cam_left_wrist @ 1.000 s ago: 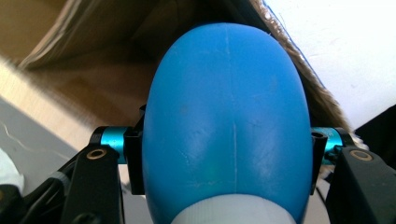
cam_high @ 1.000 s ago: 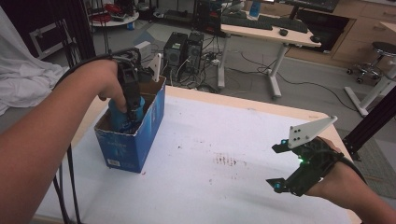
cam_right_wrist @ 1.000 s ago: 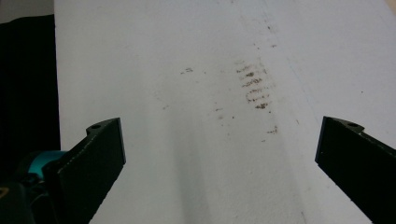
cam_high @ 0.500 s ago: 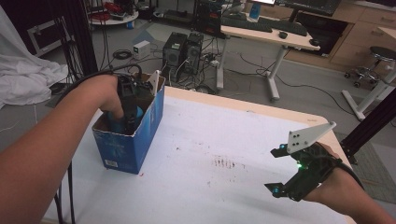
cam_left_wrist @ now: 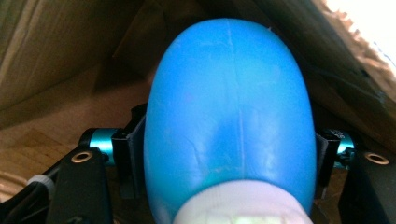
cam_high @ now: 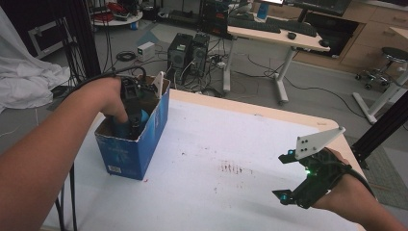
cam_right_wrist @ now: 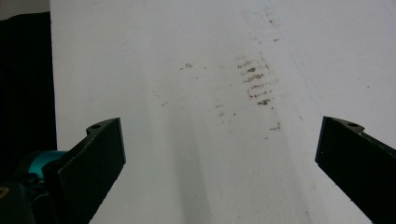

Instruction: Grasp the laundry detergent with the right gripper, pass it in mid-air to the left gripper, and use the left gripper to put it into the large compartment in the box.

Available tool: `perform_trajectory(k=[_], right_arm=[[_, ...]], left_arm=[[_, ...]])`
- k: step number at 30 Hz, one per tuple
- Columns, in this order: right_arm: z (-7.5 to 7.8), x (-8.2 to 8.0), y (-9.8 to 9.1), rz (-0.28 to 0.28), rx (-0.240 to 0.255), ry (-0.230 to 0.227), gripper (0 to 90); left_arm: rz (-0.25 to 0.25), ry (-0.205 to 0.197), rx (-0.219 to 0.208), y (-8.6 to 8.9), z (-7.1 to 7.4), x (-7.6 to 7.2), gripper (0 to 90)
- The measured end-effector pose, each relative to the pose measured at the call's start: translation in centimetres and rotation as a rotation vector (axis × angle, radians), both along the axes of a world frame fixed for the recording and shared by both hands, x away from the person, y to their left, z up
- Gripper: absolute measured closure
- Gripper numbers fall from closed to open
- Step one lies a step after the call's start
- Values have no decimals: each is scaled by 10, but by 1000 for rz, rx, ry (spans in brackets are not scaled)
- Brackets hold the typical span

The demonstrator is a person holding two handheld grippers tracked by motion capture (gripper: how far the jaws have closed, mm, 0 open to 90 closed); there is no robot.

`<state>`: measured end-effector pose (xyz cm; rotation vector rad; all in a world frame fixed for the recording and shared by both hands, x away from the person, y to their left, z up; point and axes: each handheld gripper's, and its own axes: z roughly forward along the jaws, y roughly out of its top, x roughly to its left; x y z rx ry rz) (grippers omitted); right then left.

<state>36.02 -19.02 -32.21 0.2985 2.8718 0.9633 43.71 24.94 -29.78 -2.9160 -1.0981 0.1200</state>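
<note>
My left tongs point(cam_high: 132, 113) are down inside the blue cardboard box point(cam_high: 144, 144) that stands on the left part of the white desk point(cam_high: 231, 144), my left hand point(cam_high: 108, 98) gripping them from above. In the left gripper view a smooth blue rounded object point(cam_left_wrist: 229, 121) with a white band at its near end sits between the two black jaws. The jaws have just been opening, and I cannot tell whether they are pressing on its sides or merely flanking it. Brown cardboard walls of the box rise around and behind the object, so it is inside the box, low down.

My right tongs point(cam_high: 293, 175) hover over the right part of the desk, well apart from the box, with the grey three-cornered plate on top. In the right gripper view their jaws stand wide apart, released, with nothing between them but the bare white desk and a patch of brown smudges point(cam_right_wrist: 257, 81) ahead.
</note>
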Motion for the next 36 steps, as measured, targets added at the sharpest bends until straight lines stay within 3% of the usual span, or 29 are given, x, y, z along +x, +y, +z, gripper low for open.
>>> perform_trajectory(k=[2, 15, 25, 30, 31, 36], right_arm=[[0, 0, 0, 0, 1, 2, 8], [1, -1, -3, -8, 3, 6, 8], [6, 3, -7, -16, -3, 16, 8], [11, 5, -9, -16, -23, 21, 8], [13, 6, -9, -15, -28, 24, 8], [22, 12, -11, -5, -78, 36, 8]], left_arm=[[1, -1, 2, 0, 2, 0, 279], [-27, -14, 4, -3, 26, -4, 252], [-37, -52, 2, -4, 61, -15, 186], [-60, -73, 3, -9, 79, -20, 167], [-82, -78, 3, -13, 87, -22, 160], [-140, -74, -26, -28, 102, -30, 131]])
